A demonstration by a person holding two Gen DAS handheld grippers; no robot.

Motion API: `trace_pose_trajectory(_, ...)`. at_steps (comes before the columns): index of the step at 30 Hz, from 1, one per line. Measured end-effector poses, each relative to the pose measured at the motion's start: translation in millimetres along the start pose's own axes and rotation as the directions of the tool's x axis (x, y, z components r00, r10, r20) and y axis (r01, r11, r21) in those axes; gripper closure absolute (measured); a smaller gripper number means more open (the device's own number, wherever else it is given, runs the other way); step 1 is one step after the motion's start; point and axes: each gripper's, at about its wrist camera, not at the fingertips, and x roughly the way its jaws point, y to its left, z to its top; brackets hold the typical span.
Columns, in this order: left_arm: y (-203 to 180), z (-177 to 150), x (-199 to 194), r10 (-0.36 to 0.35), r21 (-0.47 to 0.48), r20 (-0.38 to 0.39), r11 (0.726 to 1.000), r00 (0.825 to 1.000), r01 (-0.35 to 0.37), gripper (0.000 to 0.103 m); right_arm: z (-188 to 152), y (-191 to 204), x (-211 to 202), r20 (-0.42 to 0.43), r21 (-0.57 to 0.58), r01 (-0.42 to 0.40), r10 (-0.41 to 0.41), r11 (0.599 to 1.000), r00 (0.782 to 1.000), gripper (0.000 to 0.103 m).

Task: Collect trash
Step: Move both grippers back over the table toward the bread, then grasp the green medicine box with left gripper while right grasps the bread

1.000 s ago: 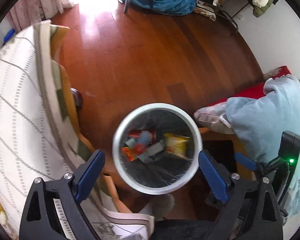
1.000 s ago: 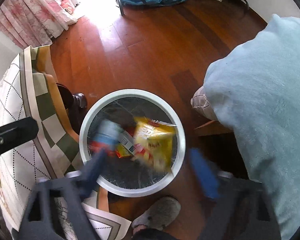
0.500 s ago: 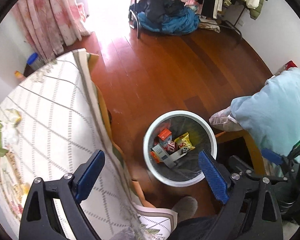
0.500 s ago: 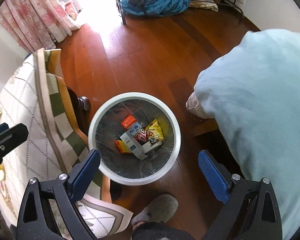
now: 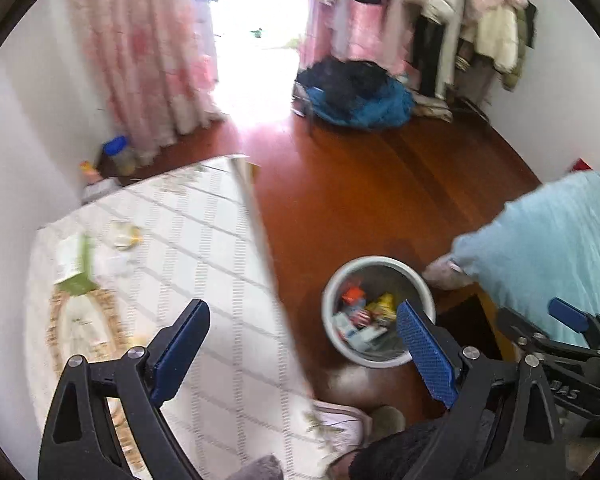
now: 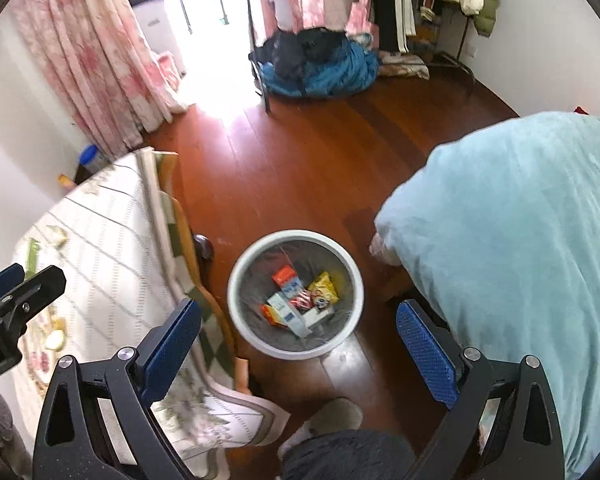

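Both grippers, left gripper (image 5: 302, 354) and right gripper (image 6: 298, 354), are spread wide and hold nothing. Your trash bin (image 6: 236, 280) stands on the floor beside the table (image 5: 204, 248). Take the green box (image 5: 78, 270) next, approaching it slowly and low.

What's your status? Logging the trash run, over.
Left tool open, empty. Right tool open, empty. Wrappers and cartons in the bin; scraps on the table. Nothing blocking.
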Motion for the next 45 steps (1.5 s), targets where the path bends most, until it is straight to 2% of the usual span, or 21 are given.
trace_pose_trajectory(3,31,-12,-17,0.059,-0.037,0.029,0.998,0.998,-0.058,0.008,-5,18,-18,0.019,-0.004,-0.04,0.04,0.999,0.999,0.003)
trace_pose_trajectory(5,56,-25,-23,0.123,-0.072,0.029,0.99,0.992,-0.12,0.008,-10,38,-24,0.021,-0.017,-0.077,0.077,0.997,0.997,0.003)
trace_pose_trajectory(8,108,-55,-22,0.231,-0.138,-0.003,0.964,0.973,-0.229,0.008,-24,75,-19,-0.005,-0.045,-0.13,0.13,0.991,0.992,0.003)
trace_pose_trajectory(10,147,-80,-13,0.313,-0.175,-0.059,0.932,0.948,-0.318,0.008,-34,103,-5,-0.044,-0.066,-0.168,0.165,0.984,0.985,0.003)
trace_pose_trajectory(13,204,-121,9,0.363,-0.239,-0.165,0.887,0.917,-0.394,0.008,-56,158,30,-0.136,-0.087,-0.255,0.242,0.963,0.961,0.003)
trace_pose_trajectory(14,227,-137,22,0.387,-0.258,-0.214,0.863,0.897,-0.434,0.008,-62,174,42,-0.158,-0.098,-0.271,0.254,0.957,0.954,0.003)
trace_pose_trajectory(16,251,-157,37,0.403,-0.275,-0.268,0.839,0.875,-0.47,0.008,-74,215,66,-0.207,-0.128,-0.305,0.275,0.944,0.939,0.004)
trace_pose_trajectory(18,279,-176,58,0.39,-0.3,-0.331,0.82,0.859,-0.487,0.008,-84,258,92,-0.245,-0.158,-0.323,0.279,0.933,0.928,0.004)
trace_pose_trajectory(21,303,-198,74,0.363,-0.329,-0.379,0.807,0.851,-0.491,0.008,-94,306,124,-0.28,-0.18,-0.338,0.281,0.924,0.918,0.011)
trace_pose_trajectory(24,314,-206,79,0.339,-0.354,-0.39,0.803,0.856,-0.479,0.008,-99,346,151,-0.297,-0.207,-0.334,0.266,0.92,0.917,0.015)
trace_pose_trajectory(27,320,-210,85,0.325,-0.362,-0.399,0.803,0.857,-0.473,0.008,-101,370,171,-0.312,-0.217,-0.338,0.263,0.916,0.913,0.027)
trace_pose_trajectory(29,325,-213,88,0.311,-0.376,-0.402,0.801,0.861,-0.465,0.007,-101,385,172,-0.275,-0.245,-0.342,0.273,0.907,0.922,0.037)
trace_pose_trajectory(30,328,-214,90,0.307,-0.384,-0.397,0.8,0.865,-0.46,0.007,-102,391,174,-0.284,-0.257,-0.361,0.287,0.896,0.915,0.059)
trace_pose_trajectory(31,330,-214,91,0.304,-0.389,-0.396,0.799,0.866,-0.458,0.007,-103,397,174,-0.268,-0.281,-0.333,0.259,0.9,0.928,0.071)
trace_pose_trajectory(33,333,-210,93,0.304,-0.387,-0.398,0.8,0.866,-0.459,0.007,-104,404,172,-0.256,-0.315,-0.333,0.258,0.889,0.931,0.092)
trace_pose_trajectory(36,338,-186,95,0.288,-0.399,-0.373,0.808,0.882,-0.433,0.007,-93,400,171,-0.262,-0.305,-0.348,0.273,0.887,0.926,0.092)
trace_pose_trajectory(38,339,-164,97,0.277,-0.401,-0.347,0.82,0.896,-0.409,0.007,-77,390,170,-0.244,-0.291,-0.338,0.272,0.895,0.931,0.093)
trace_pose_trajectory(42,342,-94,102,0.252,-0.4,-0.267,0.849,0.93,-0.345,0.007,-37,371,186,-0.231,-0.269,-0.267,0.208,0.925,0.951,0.093)
trace_pose_trajectory(44,343,-55,111,0.247,-0.377,-0.244,0.867,0.938,-0.326,0.007,-18,369,201,-0.254,-0.264,-0.237,0.17,0.935,0.952,0.093)
trace_pose_trajectory(45,343,-42,118,0.251,-0.359,-0.246,0.874,0.936,-0.329,0.007,-10,369,207,-0.267,-0.258,-0.227,0.157,0.939,0.951,0.092)
